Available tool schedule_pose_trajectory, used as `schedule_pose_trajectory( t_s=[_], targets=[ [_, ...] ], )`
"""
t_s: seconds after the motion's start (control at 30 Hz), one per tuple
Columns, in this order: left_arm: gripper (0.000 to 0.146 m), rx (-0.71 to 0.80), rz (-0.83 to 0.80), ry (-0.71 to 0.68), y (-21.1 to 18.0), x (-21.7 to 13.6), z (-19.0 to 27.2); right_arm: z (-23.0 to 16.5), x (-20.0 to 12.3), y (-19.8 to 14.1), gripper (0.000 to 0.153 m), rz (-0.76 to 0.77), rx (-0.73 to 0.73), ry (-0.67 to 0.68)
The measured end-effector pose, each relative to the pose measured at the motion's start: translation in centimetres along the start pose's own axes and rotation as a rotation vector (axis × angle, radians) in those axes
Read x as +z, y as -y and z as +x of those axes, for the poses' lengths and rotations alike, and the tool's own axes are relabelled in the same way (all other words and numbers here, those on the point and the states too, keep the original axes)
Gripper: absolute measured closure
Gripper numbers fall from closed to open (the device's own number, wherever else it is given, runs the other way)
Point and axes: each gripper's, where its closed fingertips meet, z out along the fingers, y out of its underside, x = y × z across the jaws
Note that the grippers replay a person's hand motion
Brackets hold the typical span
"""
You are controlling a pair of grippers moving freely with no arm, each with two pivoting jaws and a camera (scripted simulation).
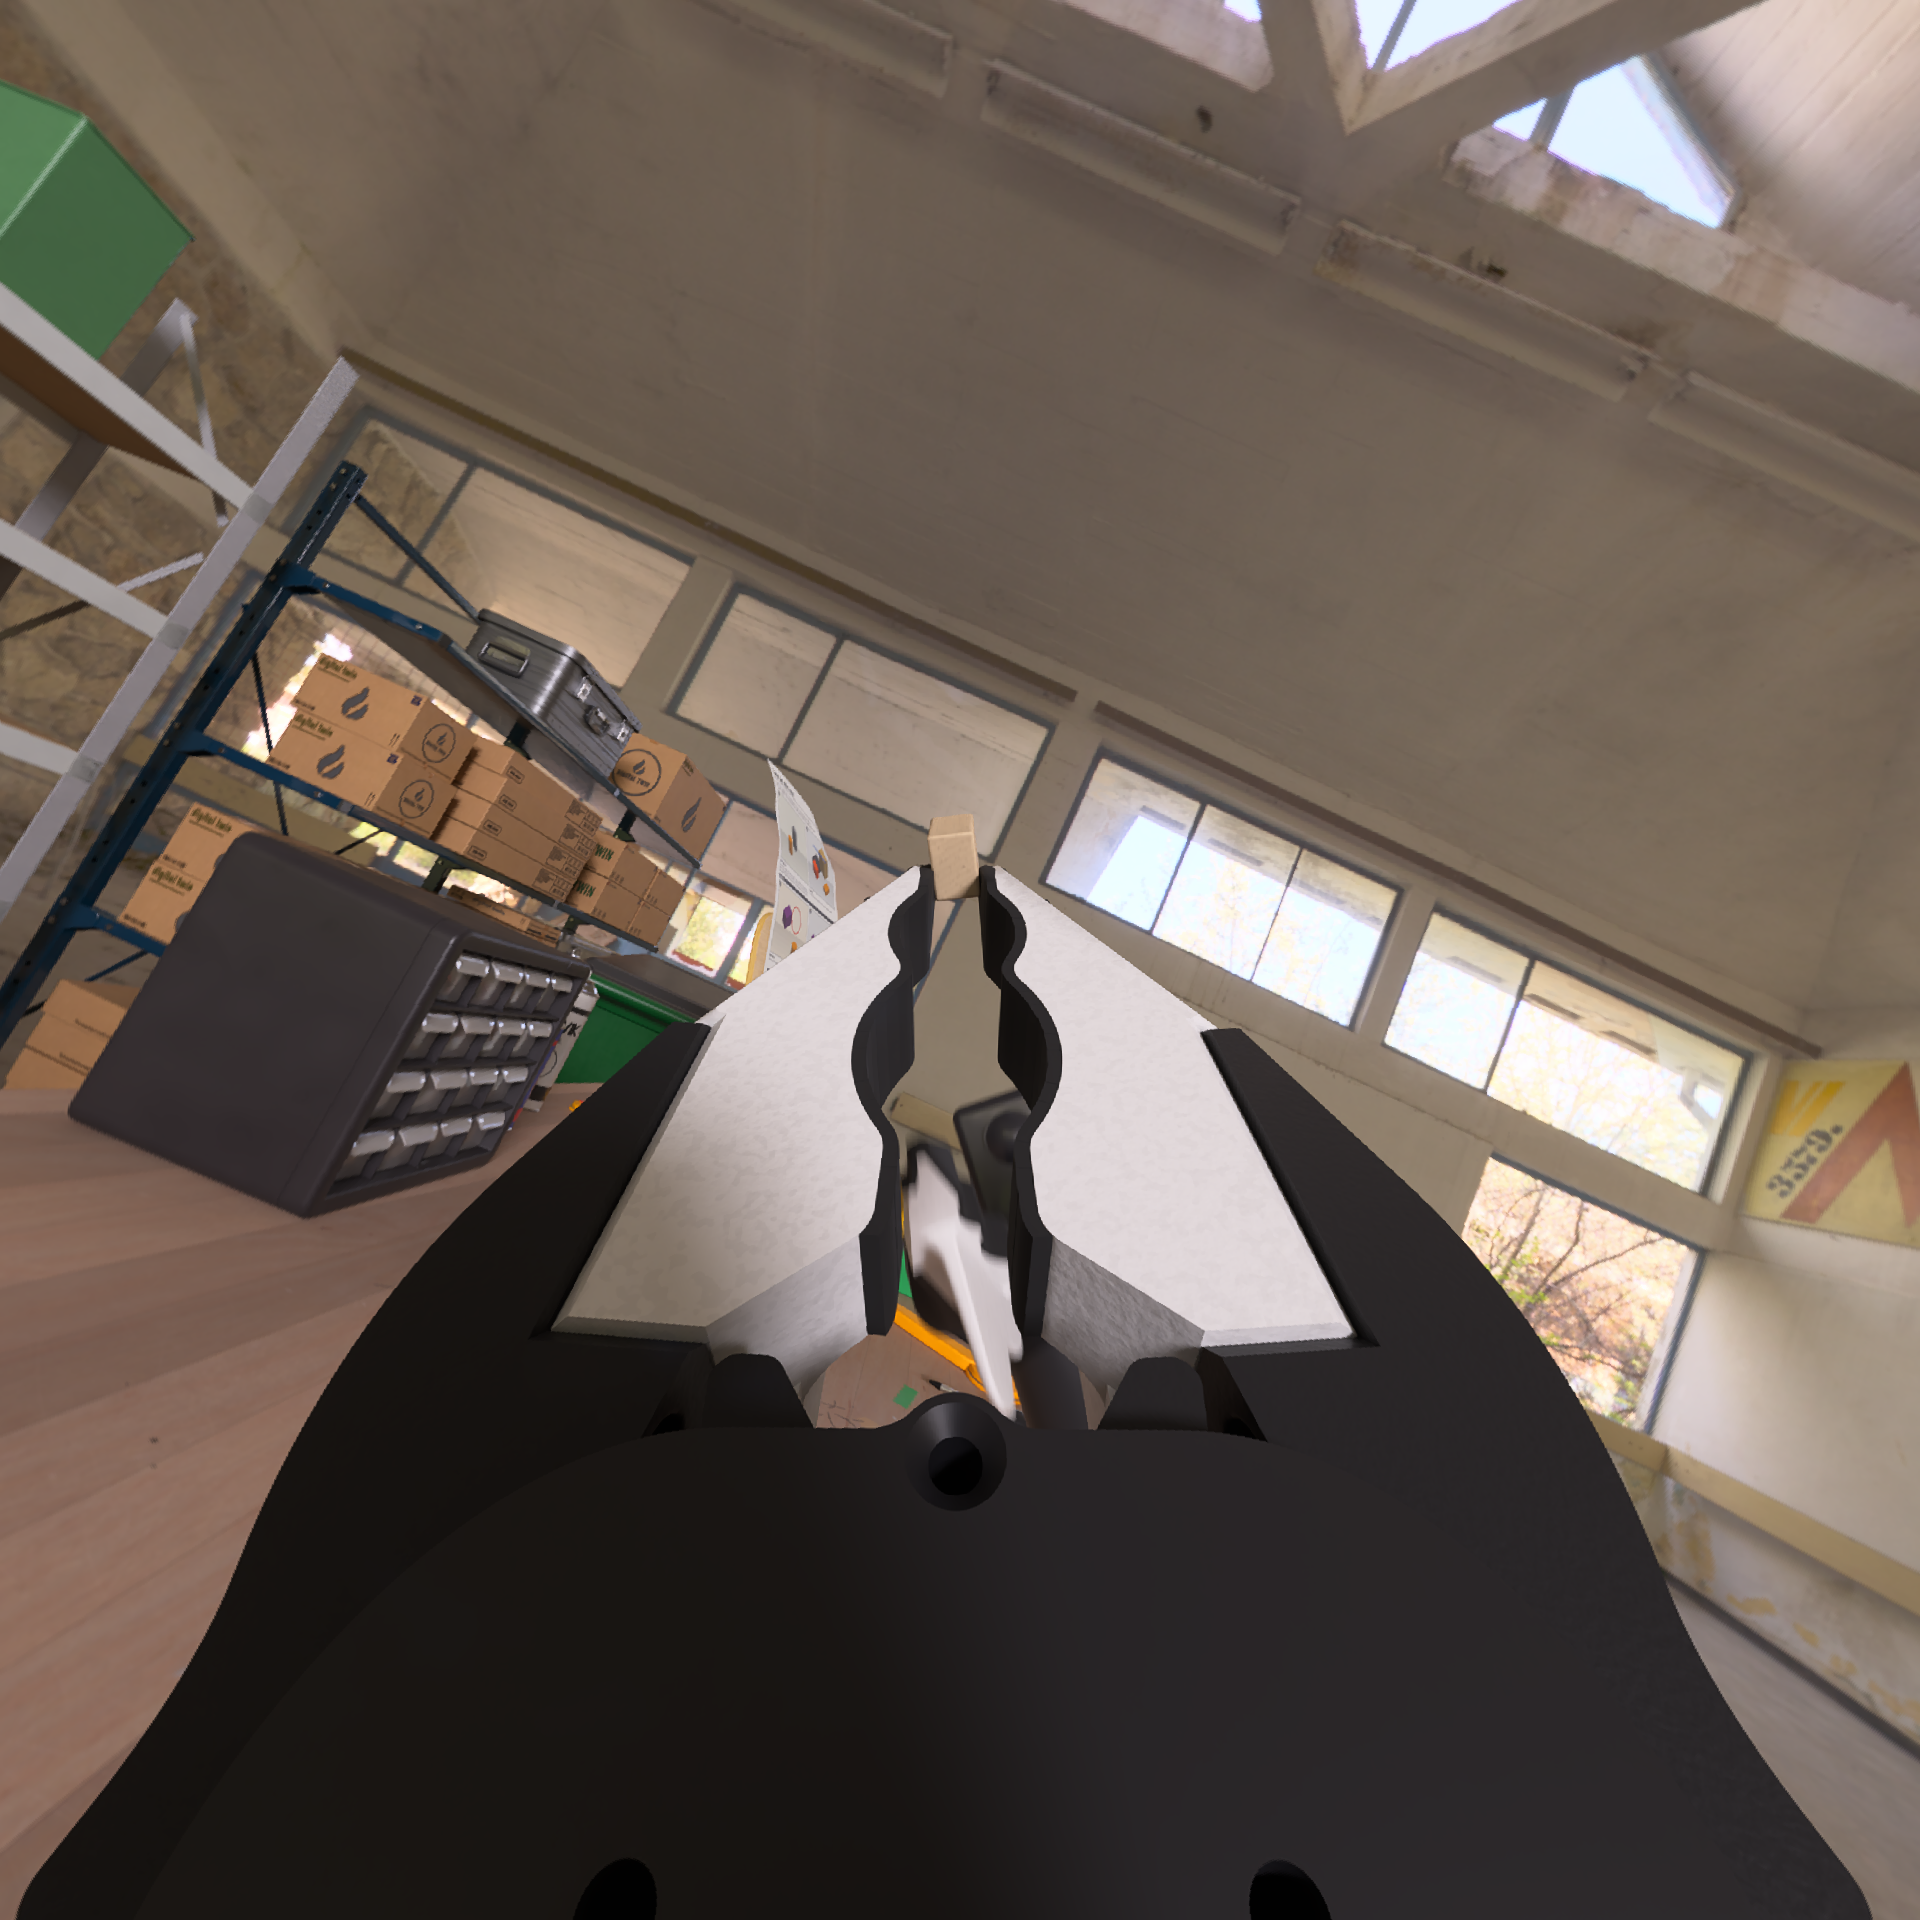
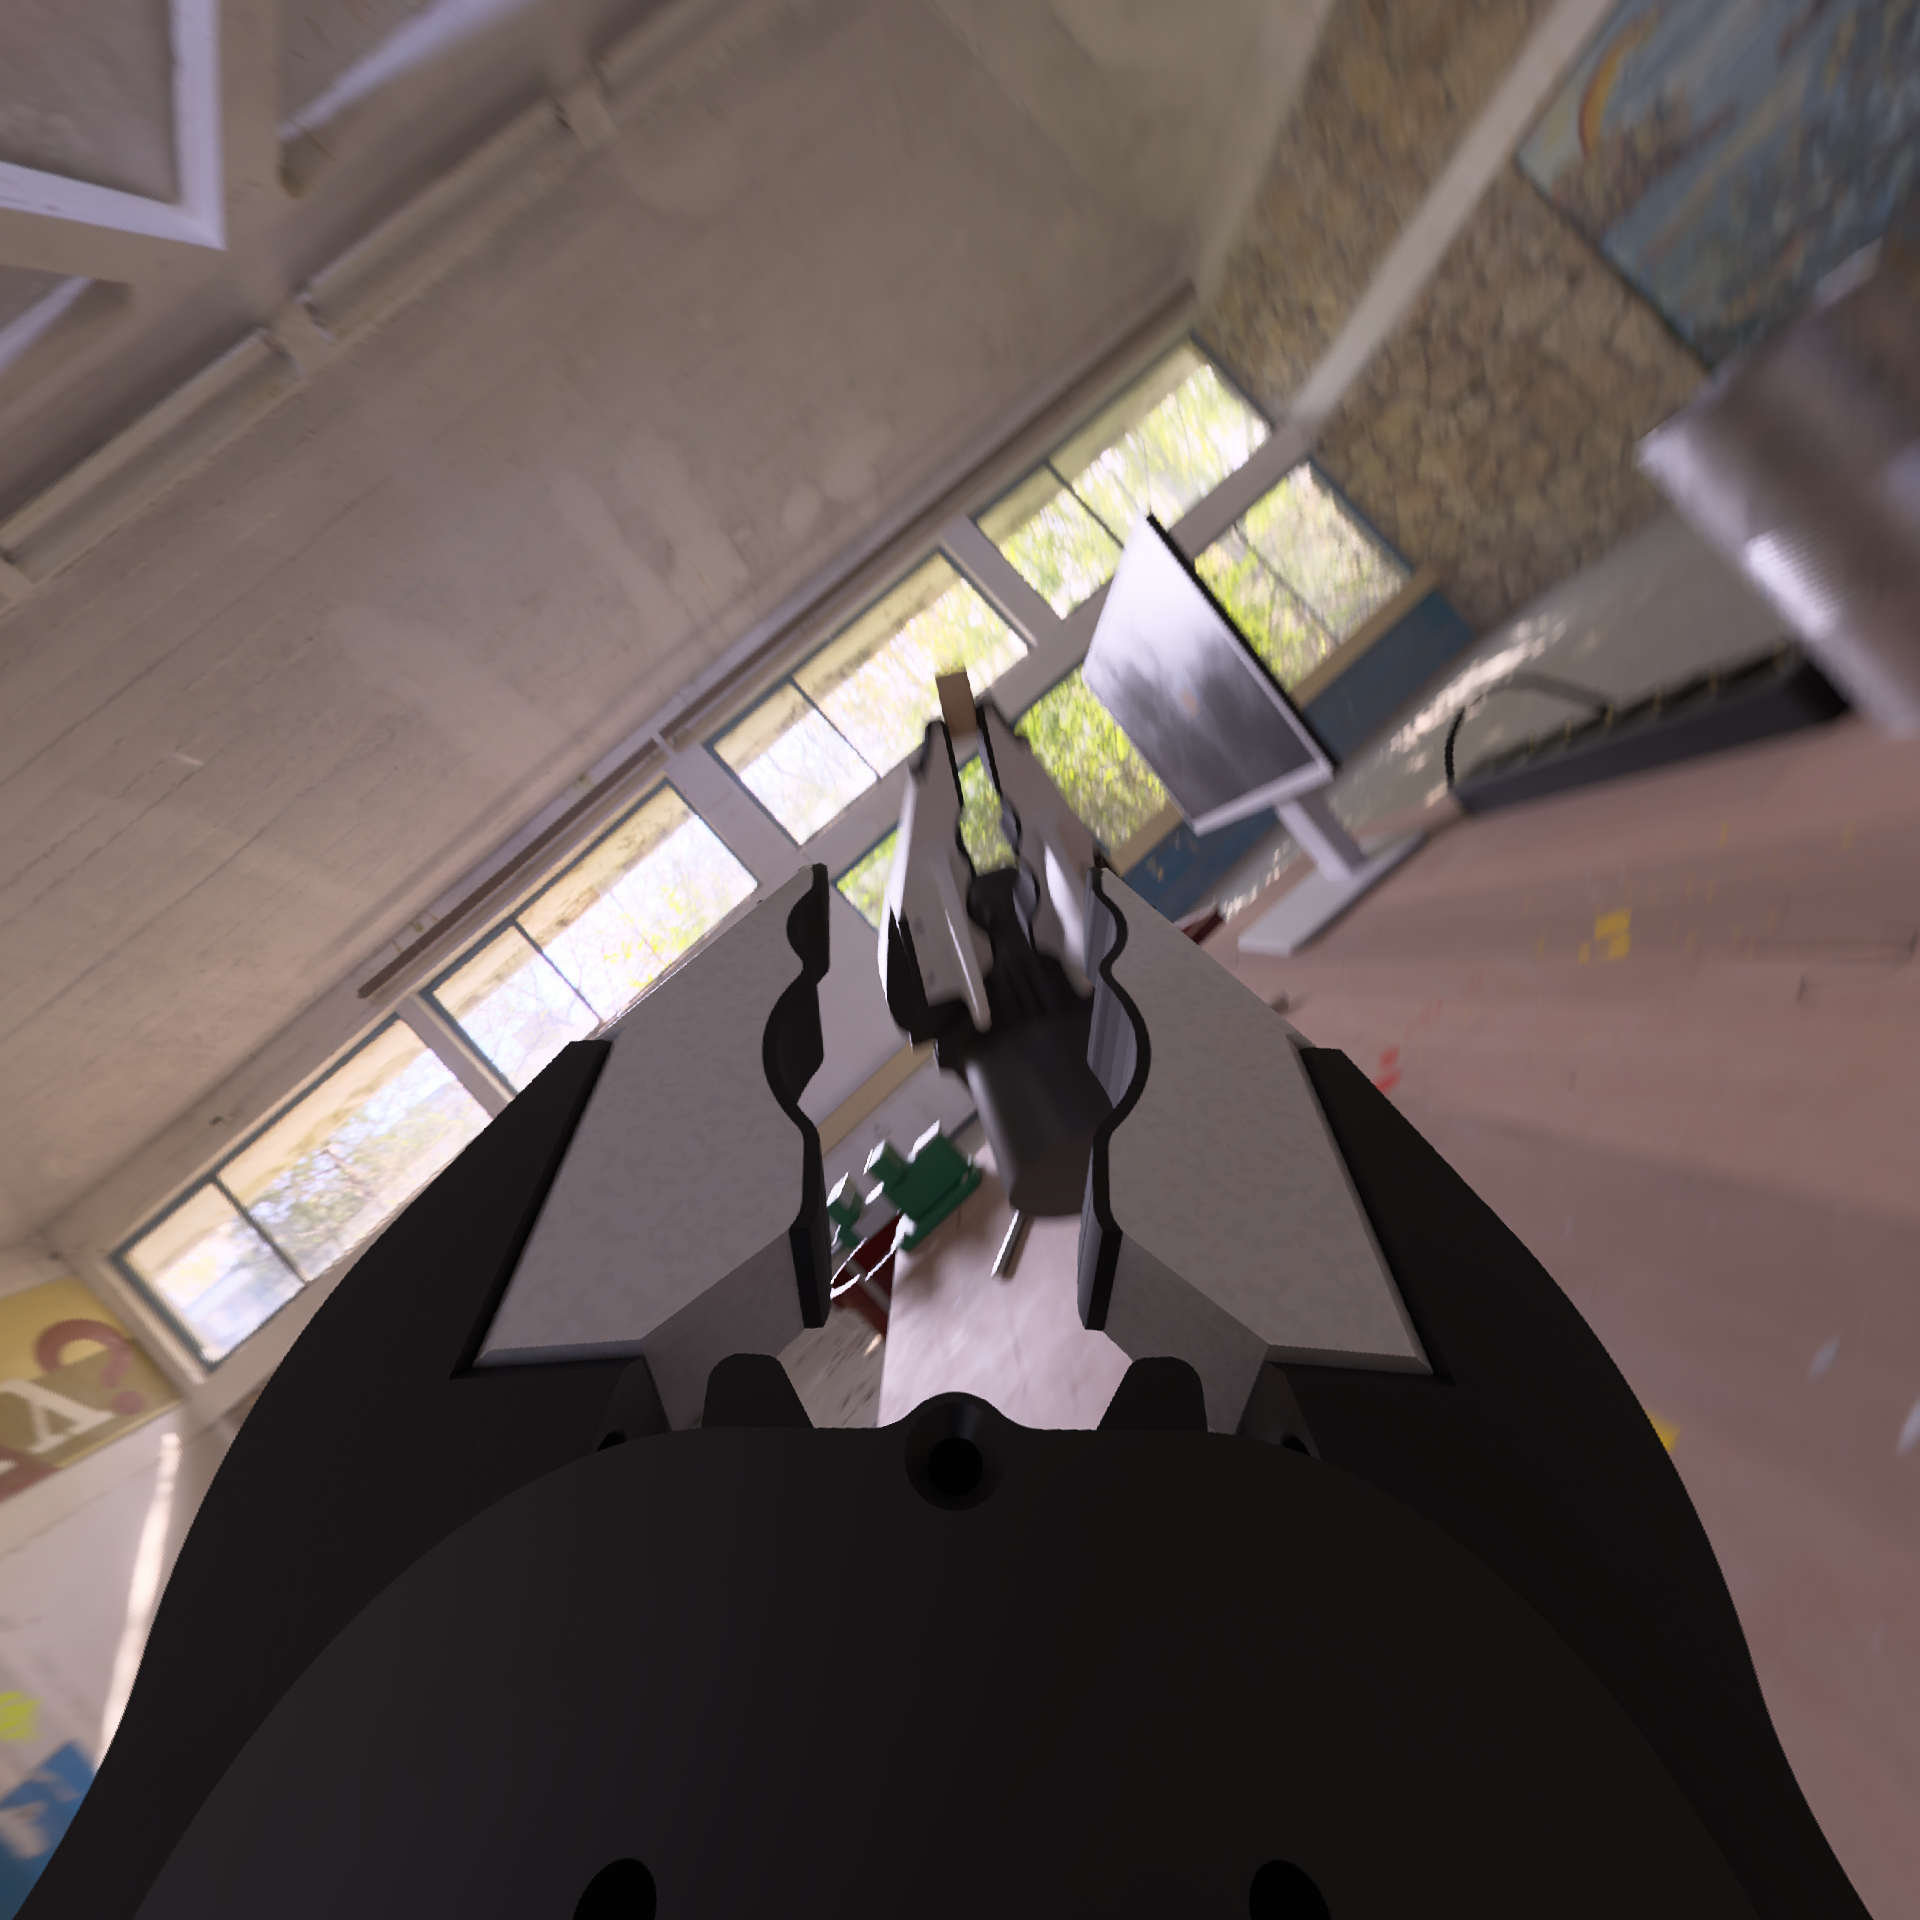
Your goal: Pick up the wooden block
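My left gripper (image 1: 953, 883) is shut on a small pale wooden block (image 1: 954, 850), pinched at the very fingertips and held high in the air, tilted up toward the windows. My right gripper (image 2: 956, 904) is open and empty. In the right wrist view the left gripper (image 2: 961, 831) shows ahead between my right fingers, blurred, with the wooden block (image 2: 956, 698) at its tips. Part of the right gripper (image 1: 961, 1236) shows blurred between the left fingers, below.
A dark drawer cabinet (image 1: 312, 1029) stands on the wooden table (image 1: 156, 1351) at left. Shelving with cardboard boxes (image 1: 436, 769) and a metal case (image 1: 551, 675) is behind it. A monitor on a stand (image 2: 1205, 686) is at right.
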Motion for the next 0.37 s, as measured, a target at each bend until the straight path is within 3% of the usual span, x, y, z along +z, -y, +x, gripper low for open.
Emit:
schedule_pose_trajectory(
  t_s=[0.1,0.23,0.37],
  targets=[
    [0.138,-0.016,-0.024,0.017,-0.8,-0.2,-0.1,1.1,-0.6,-4.7,0.108,-0.039,0.221,0.009],
    [0.138,-0.051,-0.044,0.014,-2.1,0.0,0.1,2.4,0.0,-5.0,0.106,0.091,0.585,0.155],
    [0.138,-0.050,-0.056,0.026,-3.5,0.2,0.6,3.0,0.4,-2.6,0.112,0.193,0.617,0.265]
  ],
)
